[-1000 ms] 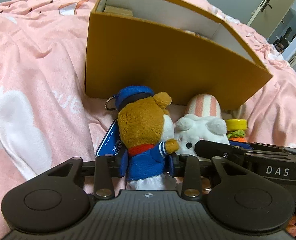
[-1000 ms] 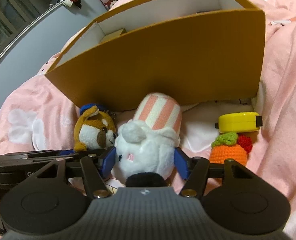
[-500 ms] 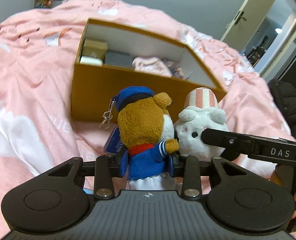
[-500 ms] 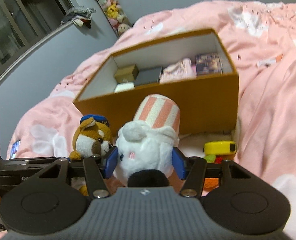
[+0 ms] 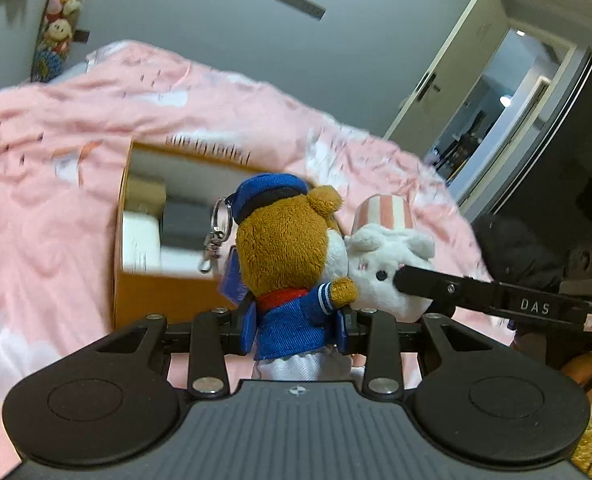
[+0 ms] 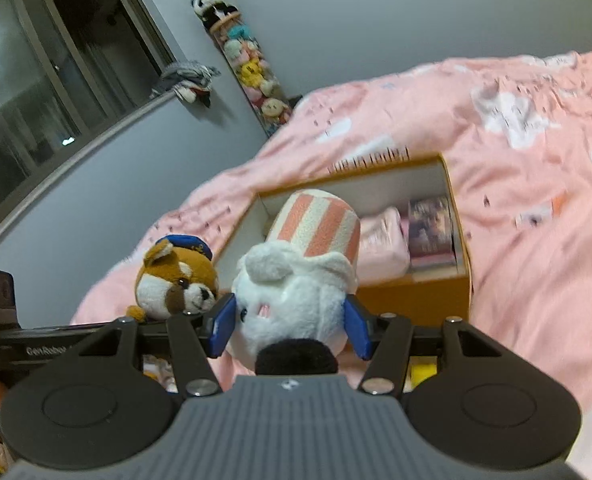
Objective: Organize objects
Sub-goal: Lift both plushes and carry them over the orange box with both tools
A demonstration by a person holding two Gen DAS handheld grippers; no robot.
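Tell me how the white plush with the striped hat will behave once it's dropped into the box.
The white plush looks soft: its body bulges between the right gripper's blue pads, so it likely squashes and is light. Rounded and top-heavy with the striped hat, it will probably flop sideways in the box.

2 plush toys, 1 cardboard box, 2 grippers and 1 pink bedspread

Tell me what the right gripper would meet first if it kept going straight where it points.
Probably the open box. The right gripper, shut on the white plush, aims at its near wall and interior, but depth is unclear.
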